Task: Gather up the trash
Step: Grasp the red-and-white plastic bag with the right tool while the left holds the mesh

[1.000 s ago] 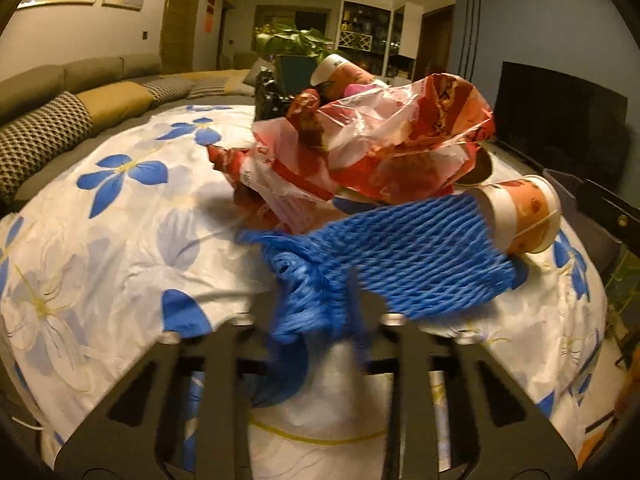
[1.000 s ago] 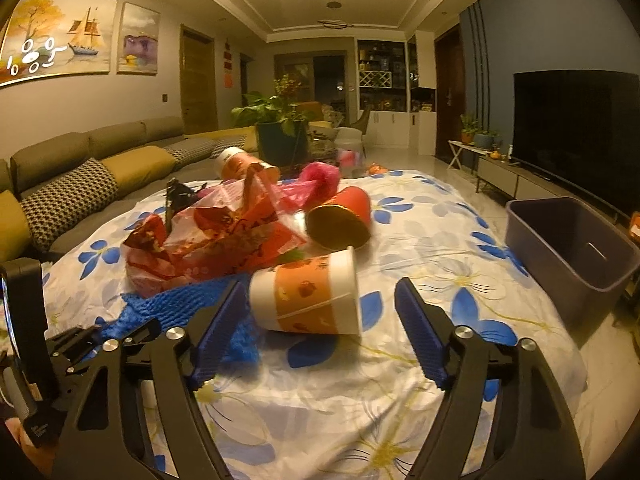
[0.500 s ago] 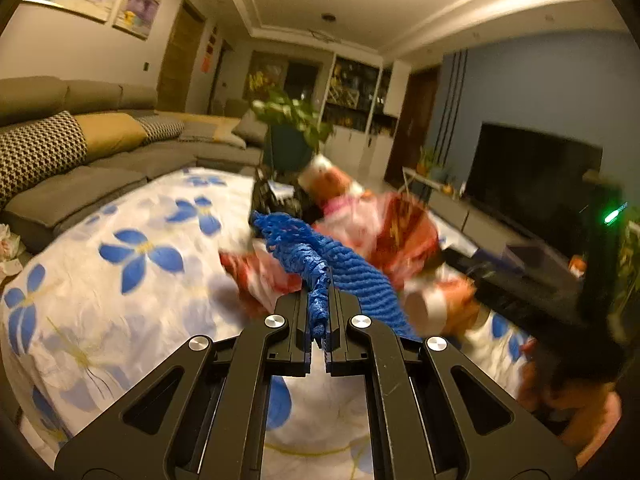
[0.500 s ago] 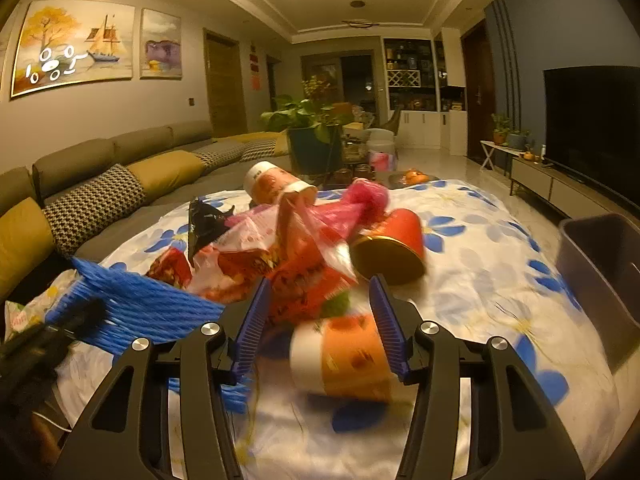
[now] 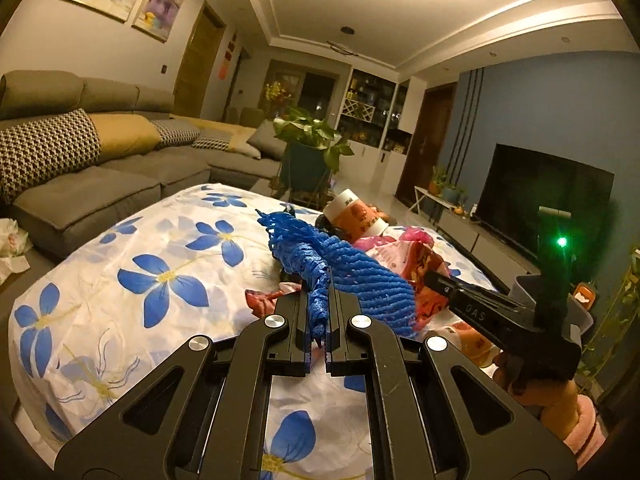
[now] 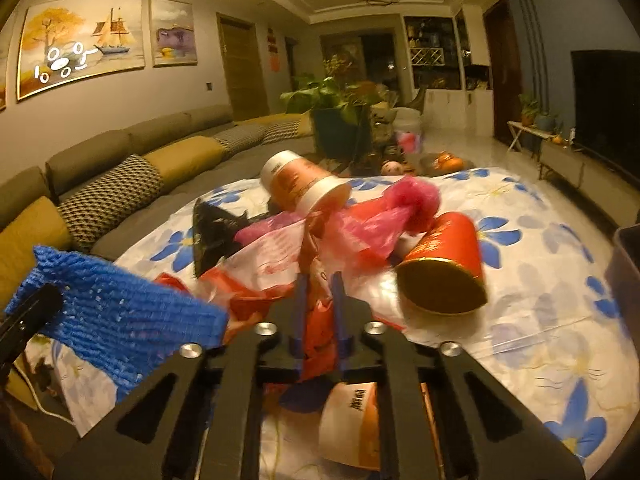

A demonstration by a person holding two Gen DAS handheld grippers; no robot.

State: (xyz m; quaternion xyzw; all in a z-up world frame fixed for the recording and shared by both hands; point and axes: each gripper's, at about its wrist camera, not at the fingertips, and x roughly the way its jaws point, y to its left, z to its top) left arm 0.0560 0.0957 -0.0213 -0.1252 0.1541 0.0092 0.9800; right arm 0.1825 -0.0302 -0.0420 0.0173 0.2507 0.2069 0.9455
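1. On the flowered tablecloth (image 5: 120,280), at left, the blue foam net (image 5: 340,272) is held clamped in the left gripper (image 5: 320,320), lifted off the pile since a second ago.
2. At centre, the red plastic bag (image 6: 280,264) has been pinched by the right gripper (image 6: 318,308), previously spread around a paper cup (image 6: 352,420).
3. At right, the grey bin (image 5: 532,288) is judged the destination.

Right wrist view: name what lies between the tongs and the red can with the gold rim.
In the right wrist view, only bare flowered tablecloth separates the right tongs, closed on the red plastic bag, from the red can.
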